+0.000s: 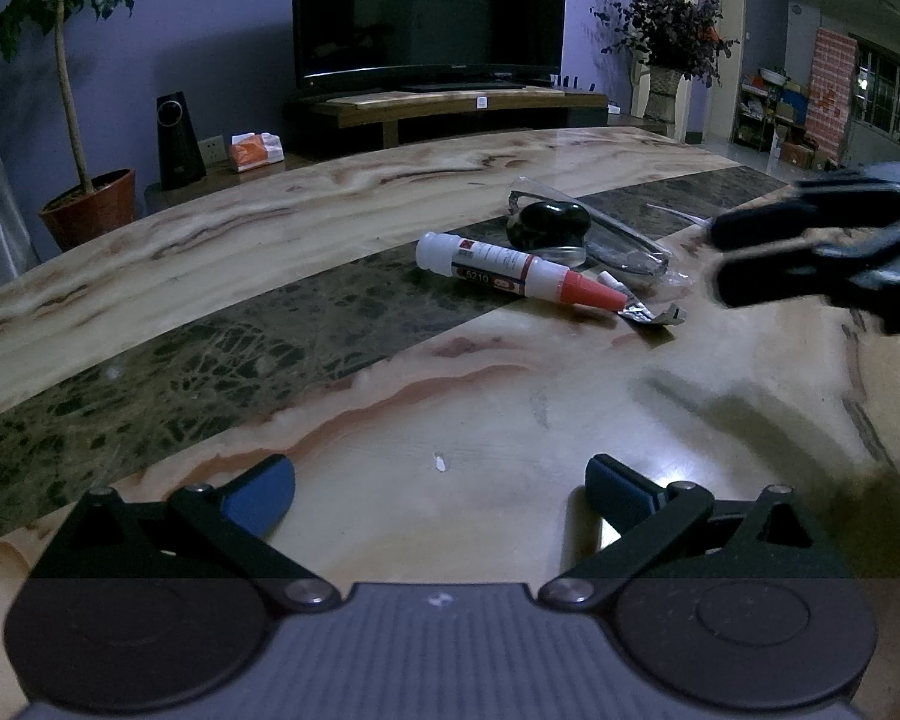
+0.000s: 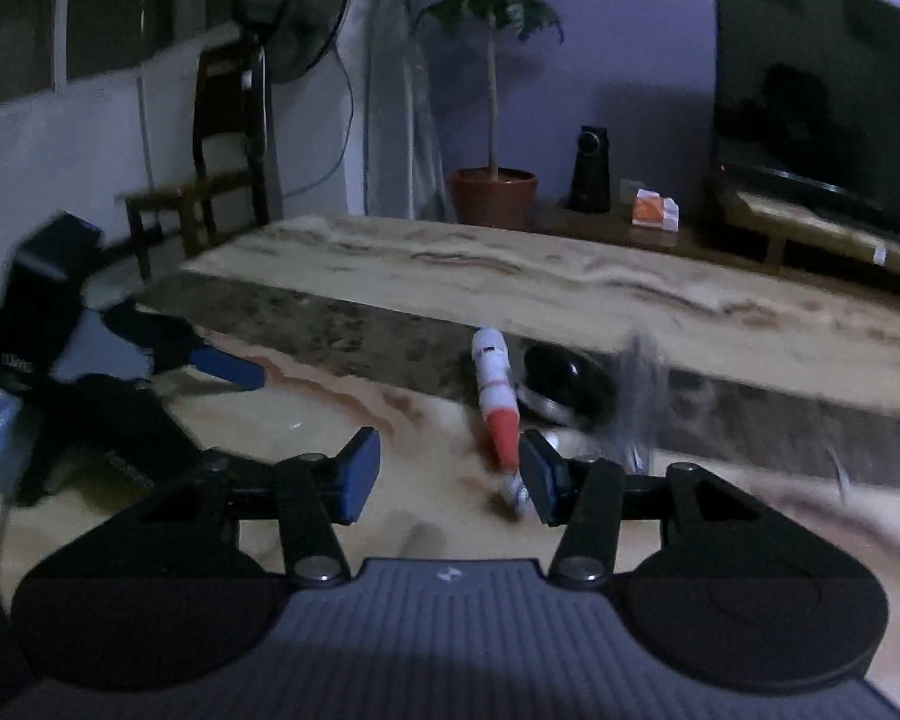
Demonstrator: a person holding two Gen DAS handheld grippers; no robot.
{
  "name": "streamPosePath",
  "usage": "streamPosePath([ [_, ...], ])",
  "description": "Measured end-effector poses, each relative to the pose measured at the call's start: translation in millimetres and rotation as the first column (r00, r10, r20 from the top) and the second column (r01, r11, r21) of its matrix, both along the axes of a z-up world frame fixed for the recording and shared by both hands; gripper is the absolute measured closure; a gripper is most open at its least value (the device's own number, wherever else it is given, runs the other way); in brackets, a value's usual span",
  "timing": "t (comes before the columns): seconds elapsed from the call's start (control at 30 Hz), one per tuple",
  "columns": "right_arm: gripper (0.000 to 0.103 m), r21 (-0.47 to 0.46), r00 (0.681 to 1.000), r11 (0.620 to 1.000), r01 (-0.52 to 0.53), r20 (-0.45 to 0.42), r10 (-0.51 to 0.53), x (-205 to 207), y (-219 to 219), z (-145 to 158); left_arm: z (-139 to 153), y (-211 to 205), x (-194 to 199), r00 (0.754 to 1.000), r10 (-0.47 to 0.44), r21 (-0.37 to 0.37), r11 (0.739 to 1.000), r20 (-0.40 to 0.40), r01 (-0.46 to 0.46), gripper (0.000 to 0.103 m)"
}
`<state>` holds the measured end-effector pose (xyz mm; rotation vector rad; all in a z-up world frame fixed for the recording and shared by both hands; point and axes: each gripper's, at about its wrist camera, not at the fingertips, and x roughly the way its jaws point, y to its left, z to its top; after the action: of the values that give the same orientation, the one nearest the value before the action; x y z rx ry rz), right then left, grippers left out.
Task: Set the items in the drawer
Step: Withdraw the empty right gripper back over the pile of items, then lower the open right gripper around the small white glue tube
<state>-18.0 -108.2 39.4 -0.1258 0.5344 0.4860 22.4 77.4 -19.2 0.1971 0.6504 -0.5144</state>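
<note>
looking along our left gripper [image 1: 441, 495], we find its jaws spread wide with only bare marble table [image 1: 510, 408] between them. the glue tube [image 1: 519, 269] lies well ahead at about one o'clock, its red tip toward our right gripper [image 1: 720, 261], with a black rounded object [image 1: 549, 225] just behind it. in the right wrist view our right gripper [image 2: 450, 477] is released, nothing between its pads; the glue tube [image 2: 497, 399] lies just past the right pad at one o'clock.
</note>
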Motion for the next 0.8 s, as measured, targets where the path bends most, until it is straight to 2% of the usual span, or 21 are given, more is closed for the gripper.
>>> streamPosePath([
  [0.27,0.049,-0.052,0.999,0.998,0.031,-0.041,-0.033,42,8,-21,0,0,0,1.0,0.0,0.0,1.0,0.0,0.0,0.0],
  [0.5,0.049,-0.101,0.999,0.994,0.044,-0.019,-0.047,41,4,-33,0,0,0,1.0,0.0,0.0,1.0,0.0,0.0,0.0],
  [0.6,0.049,-0.083,0.997,0.995,0.061,-0.03,-0.064,40,-4,-38,0,0,0,1.0,0.0,0.0,1.0,0.0,0.0,0.0],
  [0.8,0.049,0.01,0.993,0.997,0.08,-0.093,-0.078,51,-20,-44,0,0,0,1.0,0.0,0.0,1.0,0.0,0.0,0.0],
])
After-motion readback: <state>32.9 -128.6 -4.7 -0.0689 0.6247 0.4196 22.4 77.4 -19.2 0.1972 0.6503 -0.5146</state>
